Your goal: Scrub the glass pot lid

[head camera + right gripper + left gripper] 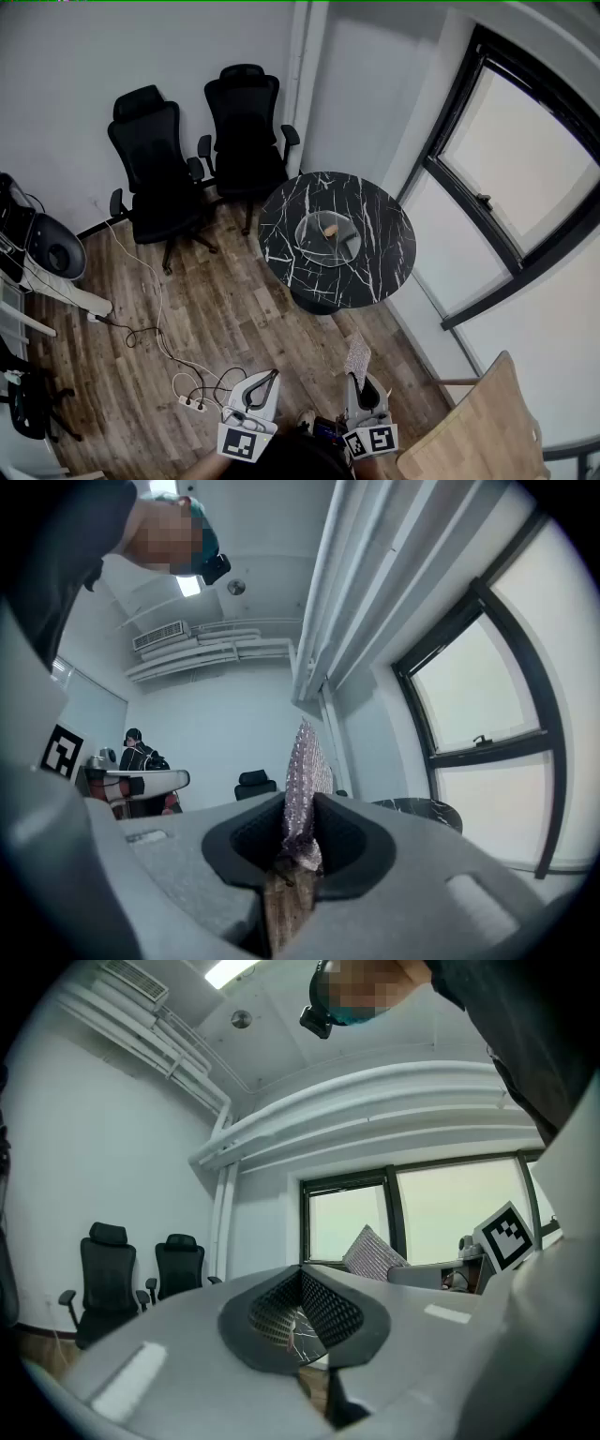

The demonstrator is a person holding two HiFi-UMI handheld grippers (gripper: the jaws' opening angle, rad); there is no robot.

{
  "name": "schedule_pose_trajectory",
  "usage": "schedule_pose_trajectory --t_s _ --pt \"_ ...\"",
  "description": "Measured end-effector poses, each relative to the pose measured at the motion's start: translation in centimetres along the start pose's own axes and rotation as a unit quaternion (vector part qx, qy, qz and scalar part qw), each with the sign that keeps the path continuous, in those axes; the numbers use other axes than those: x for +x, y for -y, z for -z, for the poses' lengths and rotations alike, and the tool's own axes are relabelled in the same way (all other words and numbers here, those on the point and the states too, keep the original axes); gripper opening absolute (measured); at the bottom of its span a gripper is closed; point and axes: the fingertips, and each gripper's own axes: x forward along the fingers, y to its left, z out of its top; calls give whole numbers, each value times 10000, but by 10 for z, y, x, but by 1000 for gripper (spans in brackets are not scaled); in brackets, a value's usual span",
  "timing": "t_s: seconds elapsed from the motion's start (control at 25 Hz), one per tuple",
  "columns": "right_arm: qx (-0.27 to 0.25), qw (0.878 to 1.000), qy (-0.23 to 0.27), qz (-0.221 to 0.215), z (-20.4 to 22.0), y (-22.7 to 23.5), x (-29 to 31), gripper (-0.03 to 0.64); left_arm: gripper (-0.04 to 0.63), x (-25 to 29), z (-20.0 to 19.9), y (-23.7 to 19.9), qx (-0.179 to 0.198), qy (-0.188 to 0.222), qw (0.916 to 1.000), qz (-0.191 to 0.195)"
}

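Right claw (pixel 357 377) is clamping a scourer (pixel 357 356); left claw (pixel 271 377) is sitting closed, empty. Lid (pixel 328 242) is lying centred on bench (pixel 386 255), well inside its rim. Open floor (pixel 248 314) is separating claws from bench; chairs (pixel 155 164) standing left, window (pixel 525 159) right.

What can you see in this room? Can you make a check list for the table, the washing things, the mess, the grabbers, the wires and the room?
Surface: round black marble table, standing some way ahead of the person.
Job's things: glass lid lies on the table; sparkly scrub cloth is in the right gripper.
Clutter: nothing seen on the table besides the lid.
Grippers: left gripper shut, empty; right gripper shut on the scrub cloth. Both are far from the table.
Cables: white power strip and loose cables lie on the wooden floor.
Surroundings: two black office chairs by the wall, a big window, and a wooden chair close by.
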Motion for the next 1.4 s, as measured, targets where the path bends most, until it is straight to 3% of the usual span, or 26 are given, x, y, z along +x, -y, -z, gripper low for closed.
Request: schedule_pose_trajectory --t_s 0.64,0.96,1.4 --pt "270 9996 39 2 1 21 -17 78 3 11 2 31 -42 -32 10000 84" --pt "392 9992 -57 84 10 68 -32 78 3 37 7 71 14 -130 9997 209" --pt "516 9984 -165 -149 27 124 -35 78 3 67 12 104 149 -292 9995 38"
